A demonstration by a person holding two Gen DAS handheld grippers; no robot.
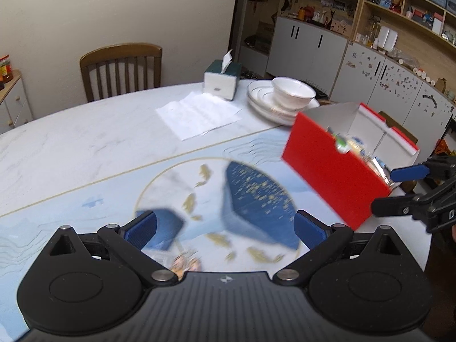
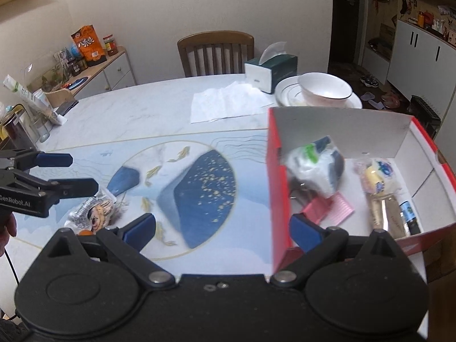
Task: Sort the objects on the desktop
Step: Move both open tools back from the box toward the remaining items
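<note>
Right tongs [image 2: 222, 232] (agape) beside red box [image 2: 278, 199]

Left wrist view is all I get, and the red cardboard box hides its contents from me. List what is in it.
Observer: The right wrist view shows the red cardboard box holding a blurred white plastic-wrapped bundle, a pink ridged packet, a yellow-and-blue wrapped snack and a clear bottle lying flat.
Operator: Name what lies on the mat.
Observer: A silver snack packet with a cartoon face lies on the blue printed mat, close to the open fingers of the left gripper.
Operator: Report the right gripper.
Observer: The right gripper is open and holds nothing. The box's left wall shows between its fingers.
</note>
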